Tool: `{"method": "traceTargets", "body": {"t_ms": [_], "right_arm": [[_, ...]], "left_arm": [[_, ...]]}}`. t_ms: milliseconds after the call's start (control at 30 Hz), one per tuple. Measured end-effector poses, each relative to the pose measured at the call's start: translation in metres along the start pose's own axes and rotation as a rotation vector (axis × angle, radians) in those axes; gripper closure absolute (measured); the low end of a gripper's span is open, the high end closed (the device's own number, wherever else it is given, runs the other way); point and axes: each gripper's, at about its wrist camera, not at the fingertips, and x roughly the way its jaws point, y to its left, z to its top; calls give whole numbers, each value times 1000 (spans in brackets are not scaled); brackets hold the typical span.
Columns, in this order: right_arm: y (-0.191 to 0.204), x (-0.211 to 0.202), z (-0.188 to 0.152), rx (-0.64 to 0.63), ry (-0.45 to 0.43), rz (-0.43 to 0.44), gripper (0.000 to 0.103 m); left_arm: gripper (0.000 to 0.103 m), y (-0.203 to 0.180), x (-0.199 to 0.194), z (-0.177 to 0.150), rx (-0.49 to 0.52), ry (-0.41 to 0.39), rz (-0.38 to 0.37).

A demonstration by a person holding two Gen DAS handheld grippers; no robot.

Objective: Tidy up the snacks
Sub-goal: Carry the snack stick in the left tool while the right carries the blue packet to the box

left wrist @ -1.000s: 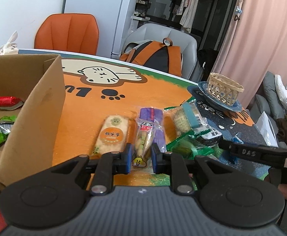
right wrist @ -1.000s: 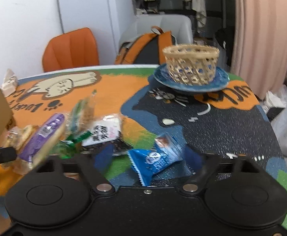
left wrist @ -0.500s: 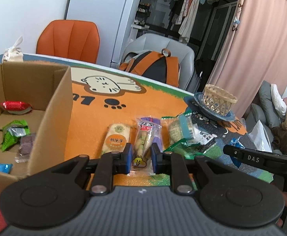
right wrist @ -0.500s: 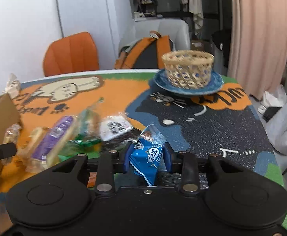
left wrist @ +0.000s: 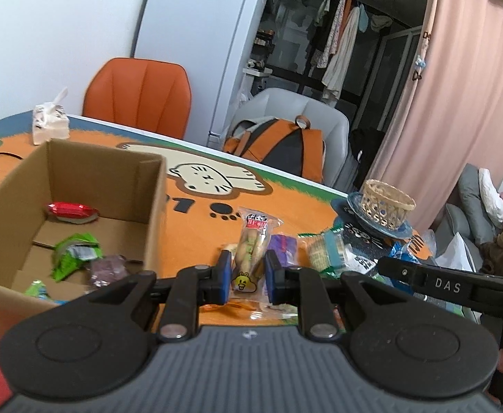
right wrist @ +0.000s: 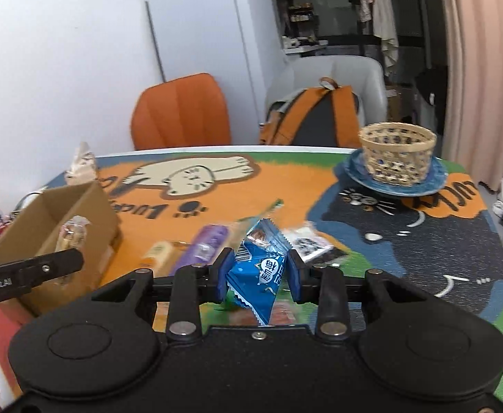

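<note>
I have a hand-held gripper in each hand, and each one is carrying a snack above the surface (left wrist: 196, 230), which is covered by an orange and dark mat with a cartoon cat.

The left hand-held gripper (left wrist: 245, 277) is pinching a clear-wrapped biscuit stick packet (left wrist: 251, 244) by its lower end; the packet stands up between the blue pads. Just to its left sits the open cardboard box (left wrist: 155, 206), which already holds a red-wrapped sweet (left wrist: 69, 210), a green packet (left wrist: 74, 253) and a dark purple one (left wrist: 108, 268).

The right hand-held gripper (right wrist: 255, 277) is pinching a blue snack packet (right wrist: 260, 268), crumpled between its pads with its zigzag edge hanging below. From this view the box lies off to the left, well apart.

Left loose on the surface are a purple packet (right wrist: 206, 242), a pale yellow packet (right wrist: 156, 253), a black-and-white packet (right wrist: 308, 244) and a green-trimmed one (left wrist: 325, 251). A woven basket (right wrist: 397, 156) on a blue plate (right wrist: 433, 179) stands at the far right.

My reading: the step in hand is carrying both snacks to the box. Next, each packet needs to come over the box opening, clear of its tall near wall, before the pads part. The left is much nearer; the right has to cross over the loose snacks first.
</note>
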Motion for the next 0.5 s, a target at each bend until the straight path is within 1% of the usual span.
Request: {"method": "traceTargets", "body": {"t_ms": [367,500], "right_arm": [[44,-4,9,-33,-18,87,69],[58,-5,12,-43,-23,130,69]], "left_arm": [[84,22,-20,10,-20,-43,31],[84,31,-26,14,-29,-58,41]]}}
